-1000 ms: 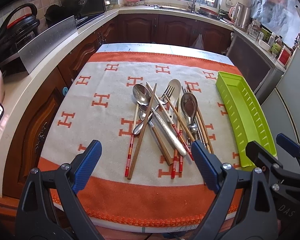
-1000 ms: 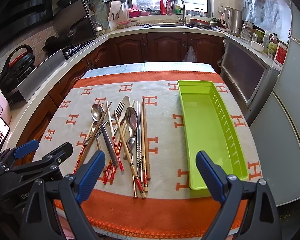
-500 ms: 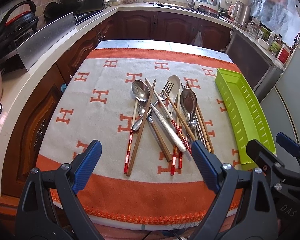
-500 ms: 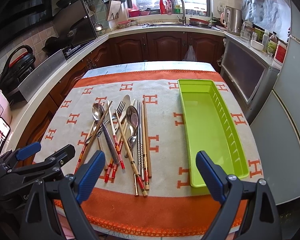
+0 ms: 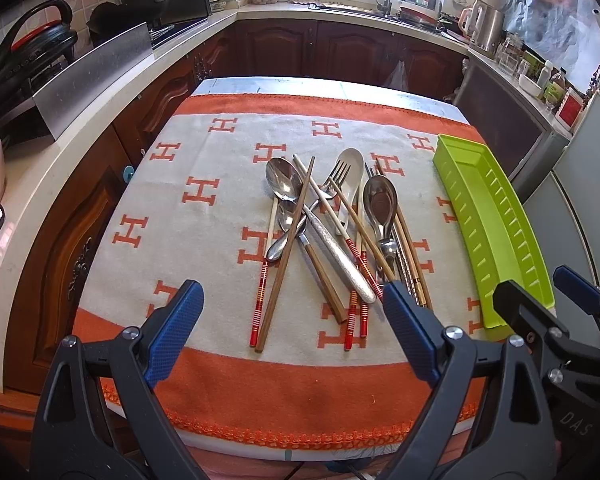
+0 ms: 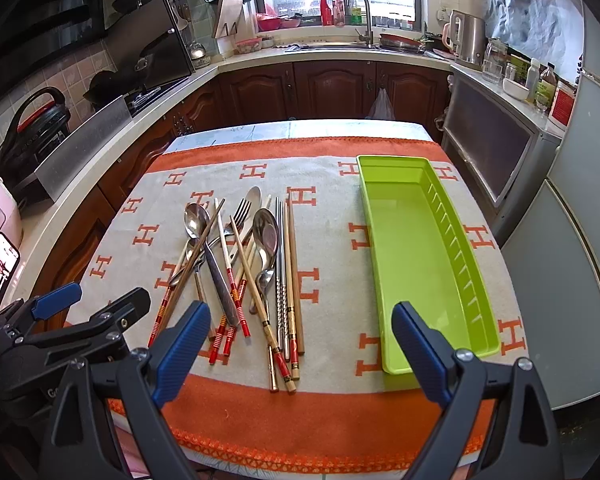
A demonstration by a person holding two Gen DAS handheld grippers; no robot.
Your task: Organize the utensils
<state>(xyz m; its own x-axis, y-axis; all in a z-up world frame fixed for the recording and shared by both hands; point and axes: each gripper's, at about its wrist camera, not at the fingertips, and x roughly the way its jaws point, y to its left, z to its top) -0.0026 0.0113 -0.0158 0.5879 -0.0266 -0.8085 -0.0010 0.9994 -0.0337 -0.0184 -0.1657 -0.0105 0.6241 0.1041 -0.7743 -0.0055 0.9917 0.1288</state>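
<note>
A jumbled pile of utensils [image 6: 240,264], spoons, a fork and chopsticks, lies on an orange-and-cream cloth over the bench [image 6: 340,128], with an empty green tray [image 6: 480,304] just to its right. Sorting appears not yet begun; the next move likely calls for picking one piece from the crossed heap. The left gripper [image 5: 296,320] and right gripper [image 6: 300,336] hover near the bench's front edge, fingers spread wide, holding and touching nothing.
</note>
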